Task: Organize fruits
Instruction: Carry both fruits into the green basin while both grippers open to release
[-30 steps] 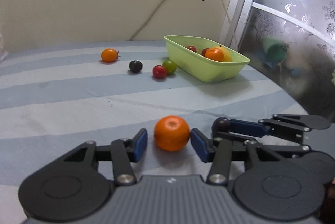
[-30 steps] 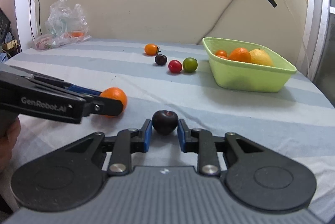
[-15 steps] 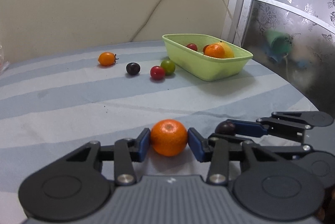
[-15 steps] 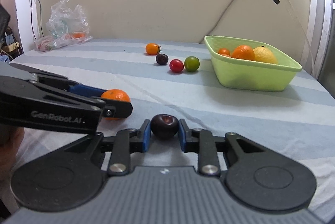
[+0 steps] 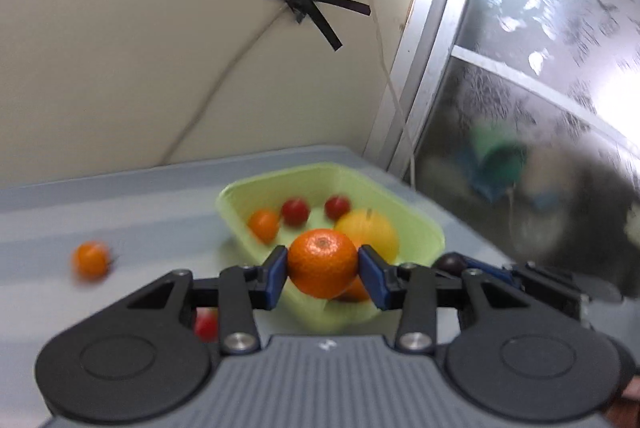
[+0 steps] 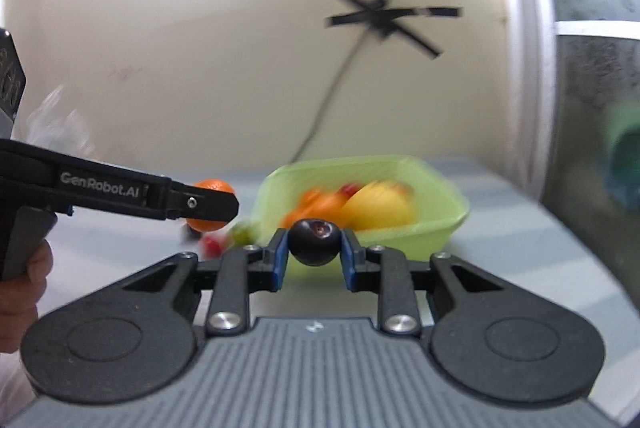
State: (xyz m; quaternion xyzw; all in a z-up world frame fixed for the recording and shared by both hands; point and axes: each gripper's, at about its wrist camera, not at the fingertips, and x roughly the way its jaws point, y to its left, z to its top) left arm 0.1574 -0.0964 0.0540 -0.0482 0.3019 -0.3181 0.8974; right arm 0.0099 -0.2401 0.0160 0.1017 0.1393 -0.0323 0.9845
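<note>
1. left wrist view showed the left hand-held gripper [image 5: 322,270] clenched on an orange [image 5: 322,263], its blue pads pressing both sides so the round fruit could not roll out.
2. the orange was held in the air, in front of the near wall of the green basket [image 5: 424,228], probably because it was on its way to be dropped inside.
3. the basket stood on the striped table [image 5: 120,211] and already held a yellow fruit [image 5: 376,228], a small orange fruit and two red ones.
4. right wrist view showed the right hand-held gripper [image 6: 314,260] grasping a dark plum [image 6: 314,242] by its sides, also lifted and pointed at the basket.
5. both fruits seemed to be carried together to save one trip.
6. a small orange fruit [image 5: 91,260] and a red fruit [image 5: 206,324] lay on the table outside the basket, so i judged the sorting not finished.
7. the background was blurred, so the exact height over the rim was hard to tell.
</note>
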